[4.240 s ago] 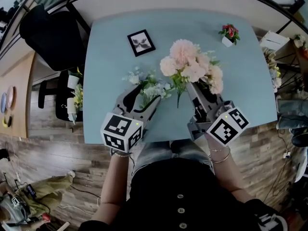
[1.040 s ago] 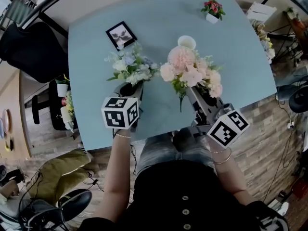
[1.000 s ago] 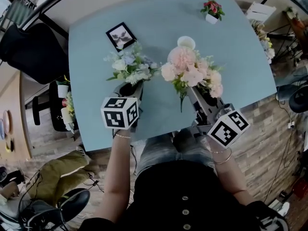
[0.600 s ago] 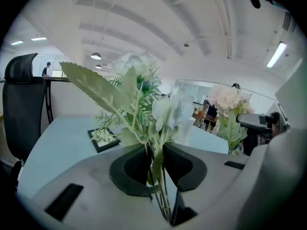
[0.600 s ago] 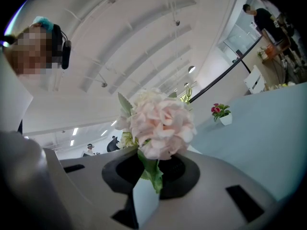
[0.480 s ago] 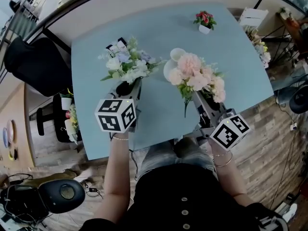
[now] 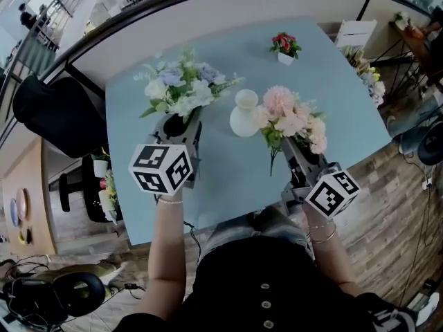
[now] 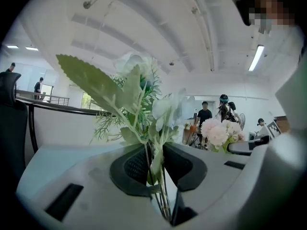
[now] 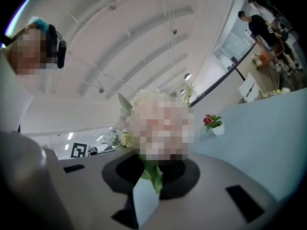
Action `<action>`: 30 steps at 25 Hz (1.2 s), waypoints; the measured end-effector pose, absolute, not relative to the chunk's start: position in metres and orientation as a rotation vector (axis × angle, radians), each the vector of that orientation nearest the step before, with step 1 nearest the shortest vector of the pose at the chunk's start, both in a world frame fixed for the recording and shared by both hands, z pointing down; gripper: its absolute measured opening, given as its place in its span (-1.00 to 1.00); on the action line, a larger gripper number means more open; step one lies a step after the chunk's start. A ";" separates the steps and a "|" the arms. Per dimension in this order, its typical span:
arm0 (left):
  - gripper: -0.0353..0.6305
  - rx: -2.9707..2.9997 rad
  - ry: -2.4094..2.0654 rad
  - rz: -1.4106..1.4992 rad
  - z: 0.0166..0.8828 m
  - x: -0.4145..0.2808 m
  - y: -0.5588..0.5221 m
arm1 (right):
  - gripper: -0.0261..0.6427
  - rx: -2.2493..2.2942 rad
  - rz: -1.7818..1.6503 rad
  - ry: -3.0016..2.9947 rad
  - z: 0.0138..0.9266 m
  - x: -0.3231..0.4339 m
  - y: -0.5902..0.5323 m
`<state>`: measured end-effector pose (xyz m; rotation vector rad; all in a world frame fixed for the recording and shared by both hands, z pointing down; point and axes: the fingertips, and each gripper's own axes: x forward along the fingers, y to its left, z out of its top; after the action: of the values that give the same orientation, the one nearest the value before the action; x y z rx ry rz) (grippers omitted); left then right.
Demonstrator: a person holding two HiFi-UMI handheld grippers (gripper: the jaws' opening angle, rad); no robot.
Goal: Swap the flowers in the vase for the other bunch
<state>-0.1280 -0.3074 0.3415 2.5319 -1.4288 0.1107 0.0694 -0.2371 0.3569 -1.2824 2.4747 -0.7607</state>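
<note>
left gripper (image 7: 181, 124) is clamping narrow on the stems of the white-and-green bunch (image 7: 181, 92), right gripper (image 7: 293, 146) is pinching the pink bunch (image 7: 291, 116) by its stem, and the empty vase (image 7: 242, 113) is standing between them. we are aiming to bring the stems plumb over the vase mouth before lowering, probably the white-and-green bunch's, though their ends are hiding behind the gripper. the pink bunch is crowding the vase's side; a potted plant (image 7: 284, 45) is sitting well behind.
</note>
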 end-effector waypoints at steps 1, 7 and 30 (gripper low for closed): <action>-0.69 2.551 -1.422 0.096 0.334 -0.123 -0.314 | -0.70 -1.287 -0.761 2.470 0.355 0.074 -0.241; -0.69 2.651 -1.387 0.044 0.286 -0.078 -0.358 | -0.70 -1.310 -0.763 2.444 0.341 0.109 -0.275; -0.70 2.944 -1.242 -0.424 0.180 -0.041 -0.382 | -0.71 -1.400 -0.697 2.362 0.347 0.119 -0.284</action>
<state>-0.0415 -0.3817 0.1802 2.9437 -1.2418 -0.4241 0.1189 -0.2840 0.3472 -1.4005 2.3624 -0.6974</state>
